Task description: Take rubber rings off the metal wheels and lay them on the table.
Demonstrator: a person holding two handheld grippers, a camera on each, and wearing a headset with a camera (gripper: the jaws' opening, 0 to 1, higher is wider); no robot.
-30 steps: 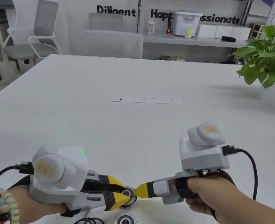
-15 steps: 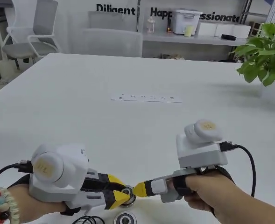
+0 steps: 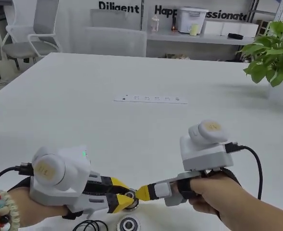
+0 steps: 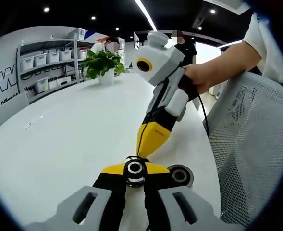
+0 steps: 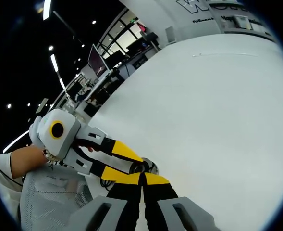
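My left gripper (image 3: 127, 198) is shut on a small metal wheel (image 3: 131, 198) with a black rubber ring, held just above the table at the near edge. In the left gripper view the wheel (image 4: 135, 172) sits between the yellow jaw tips. My right gripper (image 3: 142, 193) comes in from the right, jaws shut, with its yellow tip against that wheel's rim (image 5: 149, 167). Whether it pinches the ring is hidden. In the left gripper view the right gripper (image 4: 142, 155) meets the wheel from above. A second wheel (image 3: 128, 224) lies on the table below them. Loose black rings (image 3: 90, 226) lie beside it.
The white table (image 3: 146, 134) stretches away with a white power strip (image 3: 151, 99) at its middle. A potted plant (image 3: 272, 48) stands at the far right. Chairs and a shelf stand beyond the far edge. A cable (image 3: 255, 166) trails from the right gripper.
Both grippers stay together at the wheel. The right gripper has drawn slightly closer to the left one. The view has tilted a little.
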